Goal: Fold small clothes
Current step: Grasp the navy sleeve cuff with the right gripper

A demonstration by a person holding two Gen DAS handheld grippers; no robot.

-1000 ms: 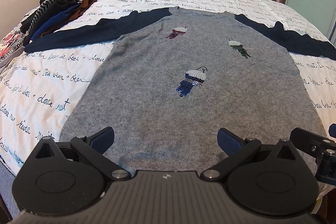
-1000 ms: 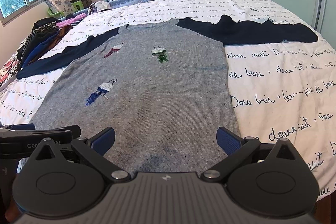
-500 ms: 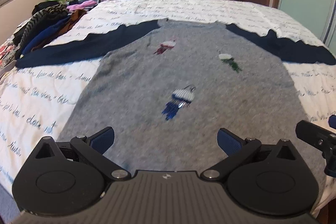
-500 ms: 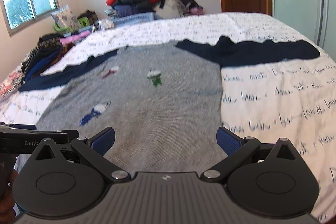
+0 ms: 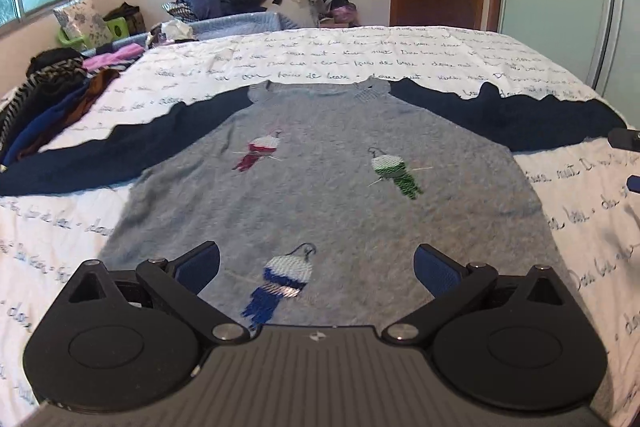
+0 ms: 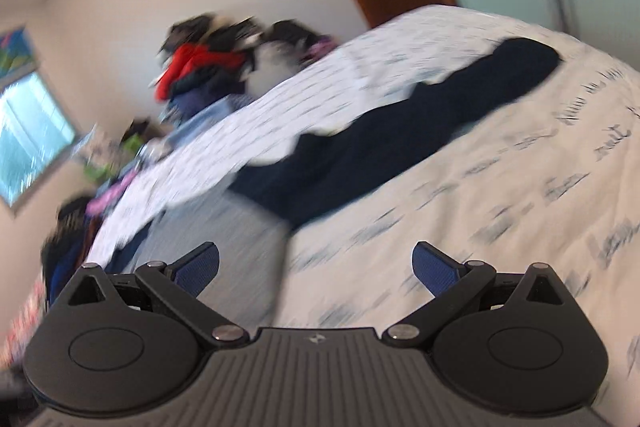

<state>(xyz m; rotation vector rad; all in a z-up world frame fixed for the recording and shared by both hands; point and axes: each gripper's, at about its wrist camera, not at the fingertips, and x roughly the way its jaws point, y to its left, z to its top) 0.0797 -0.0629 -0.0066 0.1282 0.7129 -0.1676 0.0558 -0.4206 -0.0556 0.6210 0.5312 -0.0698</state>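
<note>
My left gripper [image 5: 316,267] hung with fingers spread wide and empty over the hem end of the grey sweater [image 5: 328,187], which lay flat, front up, on the bed [image 5: 400,47], sleeves out, ready for folding. My right gripper [image 6: 316,267], equally wide and empty, rolled sideways beside the sweater's edge, facing its dark right sleeve [image 6: 420,131] beyond.

The left black two-finger gripper with blue pads [image 5: 316,265] hung level, jaws spread wide and gripping nothing. The right black two-finger gripper with blue pads [image 6: 316,265] was rolled sideways, jaws likewise wide apart, empty.
</note>
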